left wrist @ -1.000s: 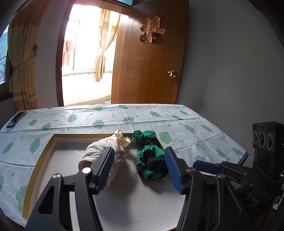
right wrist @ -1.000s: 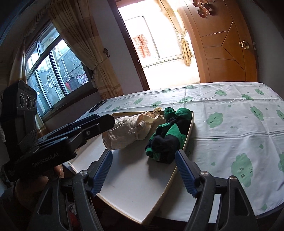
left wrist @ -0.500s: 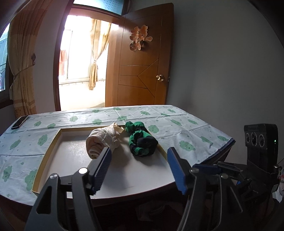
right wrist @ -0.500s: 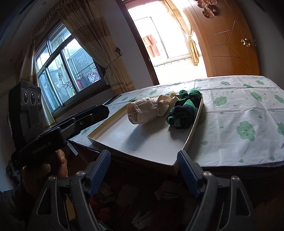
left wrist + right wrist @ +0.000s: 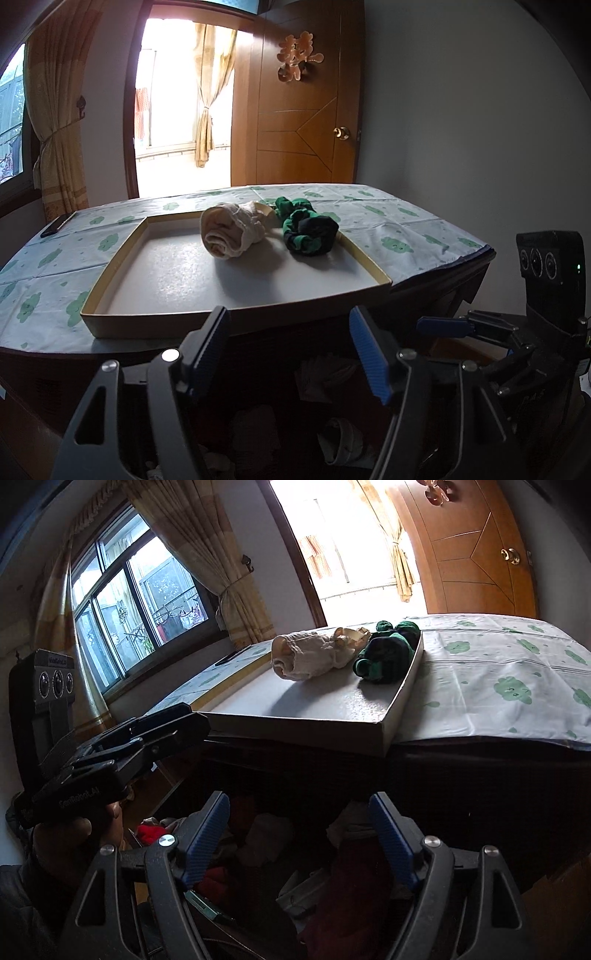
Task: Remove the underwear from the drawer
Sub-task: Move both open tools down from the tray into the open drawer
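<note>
Having backed off the shallow white cardboard tray with the gold rim [image 5: 110, 273], left tool [image 5: 290, 325]: now lower than the tray's near edge and aimed into the dark space under it; jaws opening, nothing between them.
Right tool [image 5: 297, 805]: likewise drawn back and down from the tray; jaws spread wide and empty.
Cream rolled cloth bundle [image 5: 232, 230]: on the tray's far half, unmoved from a second ago, well apart from both tools.
Green-and-black rolled cloth bundle [image 5: 308, 230]: just right of the cream one, close to the tray's right rim.
Meaning for the task: judged as two pieces already out and parked on the tray, with a reach for another about to start.
Open dark wooden drawer [image 5: 266, 842]: directly below the tray's near edge, full of jumbled red, white and grey garments; none gripped yet.
Table under the pale cloud-print cloth [image 5: 44, 280]: carrying the tray; whether the tray's near edge overhangs it, hard to tell.
Hand [image 5: 66, 834]: wrapped round the left tool's handle, below and left of the tray in the right wrist view.
Hidden: drawer interior dim and half covered by the tools' frames; which garments are underwear, impossible to tell; drawer front and sides cut off.
</note>
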